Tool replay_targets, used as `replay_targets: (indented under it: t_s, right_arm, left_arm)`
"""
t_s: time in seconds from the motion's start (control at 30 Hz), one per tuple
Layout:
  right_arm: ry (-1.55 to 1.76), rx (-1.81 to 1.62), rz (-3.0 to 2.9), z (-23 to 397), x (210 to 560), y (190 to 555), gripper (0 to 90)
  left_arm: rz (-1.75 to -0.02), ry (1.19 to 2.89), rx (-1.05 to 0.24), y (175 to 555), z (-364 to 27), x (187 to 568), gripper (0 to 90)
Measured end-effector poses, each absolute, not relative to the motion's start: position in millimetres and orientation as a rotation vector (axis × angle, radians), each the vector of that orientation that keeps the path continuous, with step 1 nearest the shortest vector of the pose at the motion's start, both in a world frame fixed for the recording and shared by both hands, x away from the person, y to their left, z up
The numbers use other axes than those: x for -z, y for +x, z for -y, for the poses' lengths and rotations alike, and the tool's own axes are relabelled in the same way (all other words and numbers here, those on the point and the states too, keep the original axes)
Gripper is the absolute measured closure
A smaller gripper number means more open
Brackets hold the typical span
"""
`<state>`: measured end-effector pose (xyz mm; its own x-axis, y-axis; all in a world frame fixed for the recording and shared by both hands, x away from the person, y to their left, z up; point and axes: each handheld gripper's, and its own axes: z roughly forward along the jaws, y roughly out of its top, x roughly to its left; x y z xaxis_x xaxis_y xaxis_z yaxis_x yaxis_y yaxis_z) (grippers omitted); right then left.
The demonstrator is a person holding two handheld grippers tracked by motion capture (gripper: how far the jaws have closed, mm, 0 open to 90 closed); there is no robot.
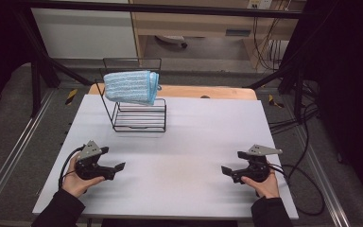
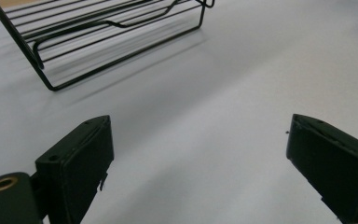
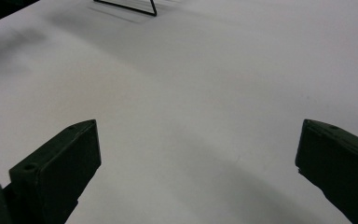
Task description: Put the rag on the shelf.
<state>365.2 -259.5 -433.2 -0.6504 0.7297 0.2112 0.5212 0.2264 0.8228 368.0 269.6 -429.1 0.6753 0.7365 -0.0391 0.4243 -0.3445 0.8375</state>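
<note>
A folded light-blue towel (image 1: 132, 86) hangs over the top rail of a black wire rack (image 1: 139, 116) at the back left of the white table (image 1: 189, 127). The rack's base (image 2: 107, 37) also appears at the top of the left gripper view. My left gripper (image 1: 112, 160) rests low over the table's front left, jaws wide apart, nothing between them (image 2: 198, 154). At the front right my right gripper (image 1: 232, 162) is likewise open and empty (image 3: 198, 158), pointing toward the table's middle.
A wooden board edge (image 1: 208, 92) lies behind the table. Black frame bars (image 1: 42, 61) stand at the left and right, and cables (image 1: 307, 170) trail off the right side. A corner of the rack (image 3: 135, 7) shows at the top of the right gripper view.
</note>
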Motion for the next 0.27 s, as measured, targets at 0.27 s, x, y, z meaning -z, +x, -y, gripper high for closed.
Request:
replay_targets:
  t_s: [0.27]
  right_arm:
    - [1.206, -1.375, -2.276, 264.7, 439.5, 359.4, 0.8]
  left_arm:
    - [-0.905, 2.011, -0.404, 363.5, -269.4, 441.3, 7.5]
